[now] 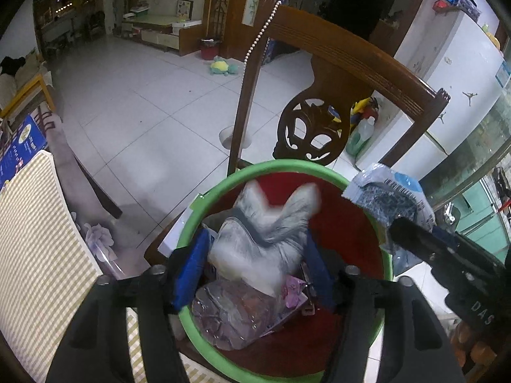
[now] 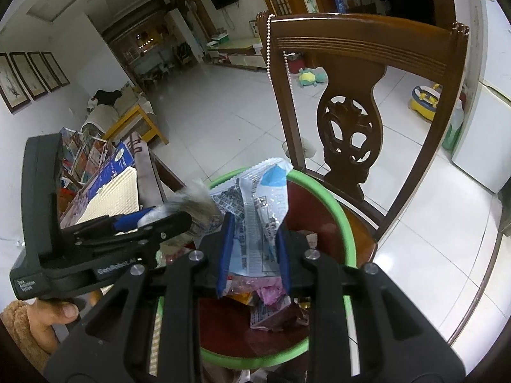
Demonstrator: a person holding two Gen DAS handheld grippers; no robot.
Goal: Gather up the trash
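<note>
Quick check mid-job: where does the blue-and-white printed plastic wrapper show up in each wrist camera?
Left wrist view: the blue-and-white printed plastic wrapper is at the right, above the green-rimmed red basin, pinched by the right tongs.
Right wrist view: lower centre, clamped in the right tongs over the same basin.
Shared landmark: the carved brown wooden chair back behind the basin.

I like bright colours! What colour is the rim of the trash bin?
Green. The bin rim shows best in the left wrist view.
</note>
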